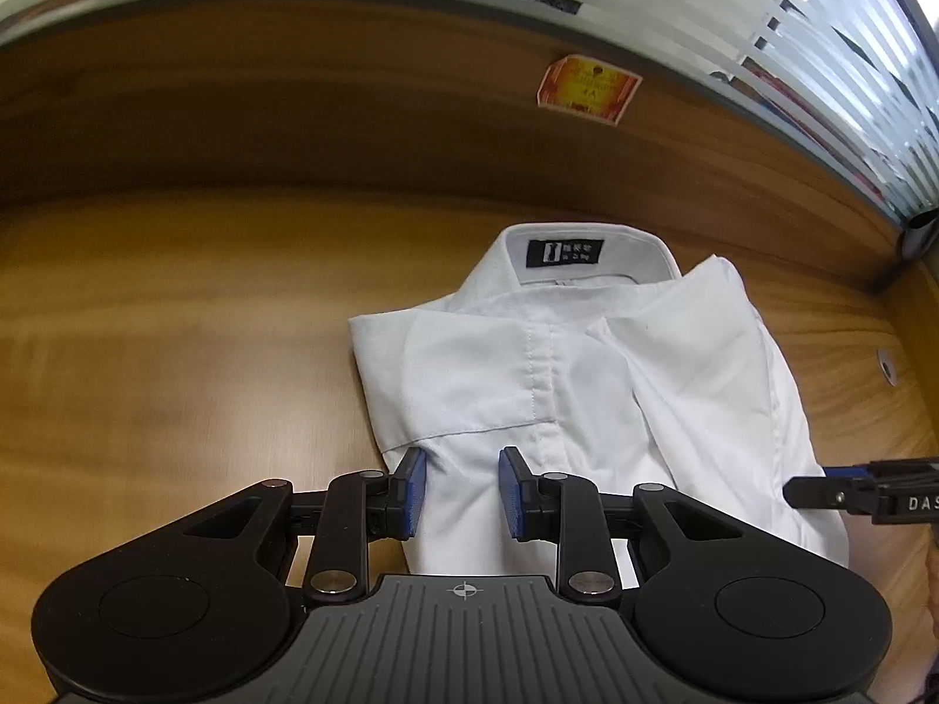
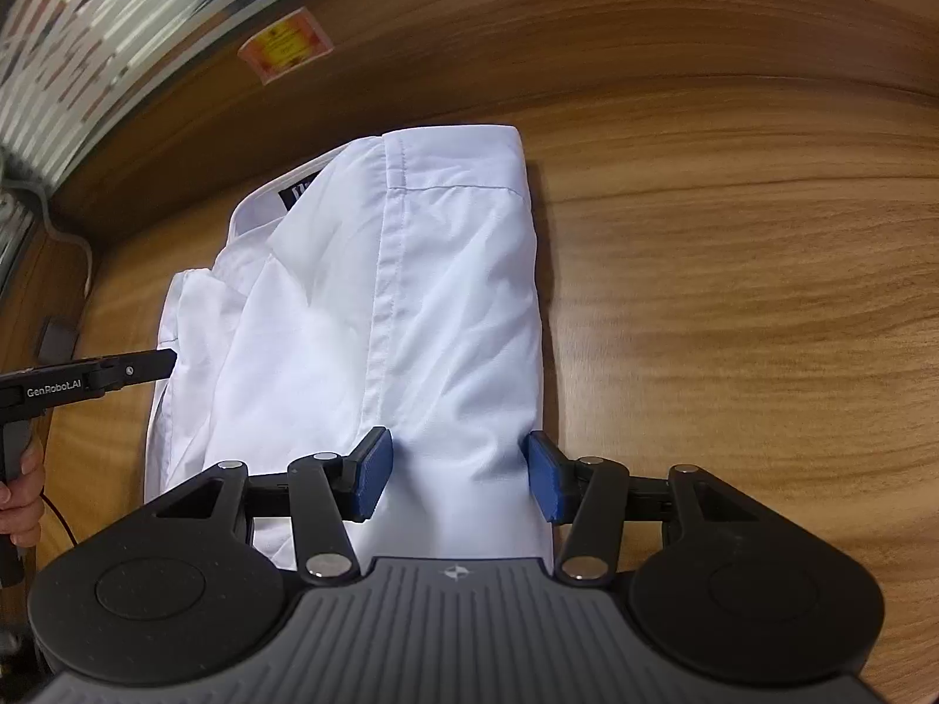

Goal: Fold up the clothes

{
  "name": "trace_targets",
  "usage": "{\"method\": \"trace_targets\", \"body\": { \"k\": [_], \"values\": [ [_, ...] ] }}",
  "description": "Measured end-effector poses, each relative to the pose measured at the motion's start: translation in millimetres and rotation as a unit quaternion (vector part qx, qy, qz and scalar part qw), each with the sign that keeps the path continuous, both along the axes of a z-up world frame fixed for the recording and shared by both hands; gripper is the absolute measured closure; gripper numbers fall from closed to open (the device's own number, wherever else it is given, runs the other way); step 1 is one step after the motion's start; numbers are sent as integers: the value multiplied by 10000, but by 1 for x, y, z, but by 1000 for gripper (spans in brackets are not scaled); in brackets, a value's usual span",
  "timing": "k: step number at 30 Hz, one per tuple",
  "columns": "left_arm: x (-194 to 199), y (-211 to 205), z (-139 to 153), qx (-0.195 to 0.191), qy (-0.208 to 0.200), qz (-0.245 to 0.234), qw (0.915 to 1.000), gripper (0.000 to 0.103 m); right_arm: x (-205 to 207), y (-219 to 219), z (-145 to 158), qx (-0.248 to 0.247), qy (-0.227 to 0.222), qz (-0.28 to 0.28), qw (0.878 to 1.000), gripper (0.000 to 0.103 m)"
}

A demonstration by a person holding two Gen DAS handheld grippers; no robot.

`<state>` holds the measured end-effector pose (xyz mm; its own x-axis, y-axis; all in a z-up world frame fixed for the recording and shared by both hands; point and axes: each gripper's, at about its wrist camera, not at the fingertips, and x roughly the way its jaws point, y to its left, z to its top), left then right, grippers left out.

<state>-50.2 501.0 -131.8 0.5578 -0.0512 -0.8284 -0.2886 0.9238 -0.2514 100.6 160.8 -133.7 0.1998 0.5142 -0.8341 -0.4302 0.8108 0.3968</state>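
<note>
A white shirt [image 1: 587, 387] lies folded on the wooden table [image 1: 176, 352], its collar and black label [image 1: 562, 252] at the far end. My left gripper [image 1: 463, 490] hovers over the near left part of the shirt, blue pads apart, cloth lying flat under the gap. In the right wrist view the same shirt [image 2: 352, 305] runs away from me. My right gripper [image 2: 459, 478] stands open across its near end, with the right pad at the shirt's edge. The right gripper's tip [image 1: 816, 490] touches the shirt's right side. The left gripper's tip [image 2: 158, 364] is at its left edge.
A wooden back panel with a red-orange sticker [image 1: 587, 91] rises behind the table, with striped frosted glass [image 1: 821, 58] above it. A grey cable [image 2: 70, 234] runs down at the table's left corner. A hand [image 2: 20, 487] holds the left gripper's handle. Bare wood [image 2: 733, 322] spreads right of the shirt.
</note>
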Motion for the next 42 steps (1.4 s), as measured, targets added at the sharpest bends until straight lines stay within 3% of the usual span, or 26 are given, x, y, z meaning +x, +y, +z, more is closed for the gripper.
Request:
{"method": "trace_targets", "body": {
  "k": [7, 11, 15, 18, 20, 22, 25, 29, 35, 42],
  "values": [
    [27, 17, 0, 9, -101, -105, 9999, 74, 14, 11, 2, -96, -142, -161, 9997, 47],
    [18, 19, 7, -41, -249, -24, 9997, 74, 11, 14, 10, -222, -246, -57, 9994, 47],
    [-5, 13, 20, -132, -389, 135, 9991, 73, -2, 8, 32, -374, -632, 116, 9972, 48],
    [-20, 1, 29, -264, -498, 125, 9983, 74, -9, 10, 47, -378, -884, 220, 9951, 53],
    [-22, -11, 32, -352, -511, 24, 9981, 78, -14, 13, 54, -326, -955, 335, 9943, 62],
    [-21, -22, 34, -438, -495, -99, 9978, 85, -18, 20, 58, -244, -938, 496, 9941, 80],
    [-15, -39, 36, -462, -409, -302, 9976, 89, -25, 35, 58, -202, -853, 805, 9929, 94],
    [-6, -56, 29, -463, -197, -499, 9975, 89, -42, 62, 55, -330, -900, 1328, 9865, 95],
    [12, -60, -9, -579, 245, -382, 9973, 89, -50, 85, 24, -714, -736, 1642, 9811, 95],
    [14, -55, -20, -788, 228, -179, 9965, 96, -51, 97, 6, -940, -855, 1795, 9755, 103]
  ]
}}
